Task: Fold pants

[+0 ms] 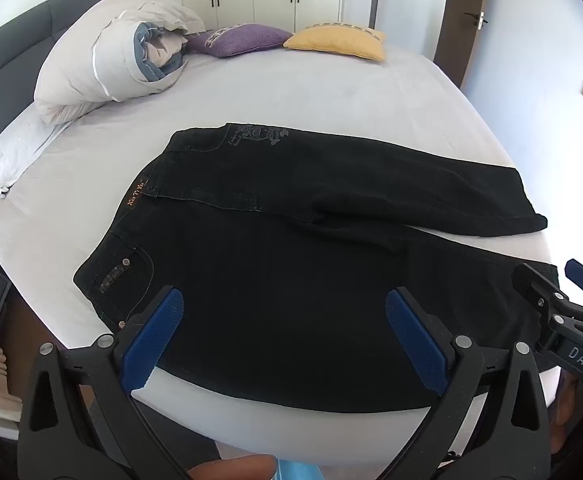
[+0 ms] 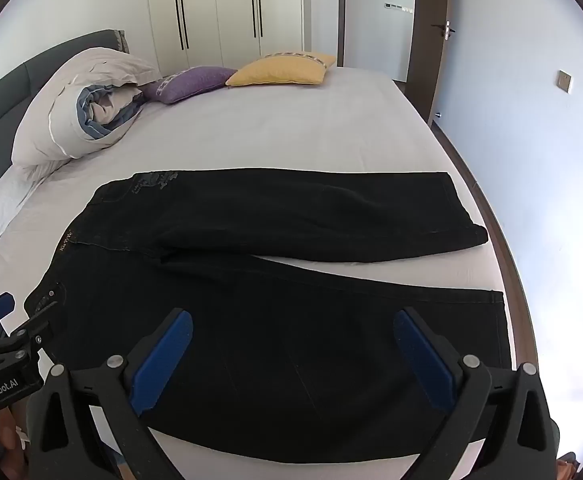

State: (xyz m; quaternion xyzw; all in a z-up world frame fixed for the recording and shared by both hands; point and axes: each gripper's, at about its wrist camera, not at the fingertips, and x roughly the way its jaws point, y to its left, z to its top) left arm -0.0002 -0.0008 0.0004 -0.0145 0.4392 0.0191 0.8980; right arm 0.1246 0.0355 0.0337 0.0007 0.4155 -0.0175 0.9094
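Nearest in the left wrist view, the left tongs (image 1: 285, 334) stand wide apart with nothing between their blue pads (image 1: 153, 340), hovering over the near edge of the black jeans (image 1: 291, 280). In the right wrist view the right tongs (image 2: 291, 354) are just as wide and empty, hanging over the near leg of the same jeans (image 2: 275, 344). Each pair shows in the other's picture: the right tongs at 3 o'clock in the left view, the left tongs at 9 o'clock in the right view.

The jeans lie flat and unfolded on the bed (image 1: 331, 92), spread across its near half. Their waistband (image 1: 137, 194) points to 9 o'clock and both legs run toward 3 o'clock, the far leg (image 2: 331, 216) splayed off from the near one with a wedge of pale sheet between their hems.

Farther back, at 10 o'clock, a rolled duvet (image 1: 107, 56) rests against the dark headboard (image 1: 7, 36). Beyond it, near 12 o'clock, a purple cushion (image 1: 239, 38) and a yellow cushion (image 1: 335, 42) lie side by side. Behind the bed stand white wardrobe doors (image 2: 219, 8).
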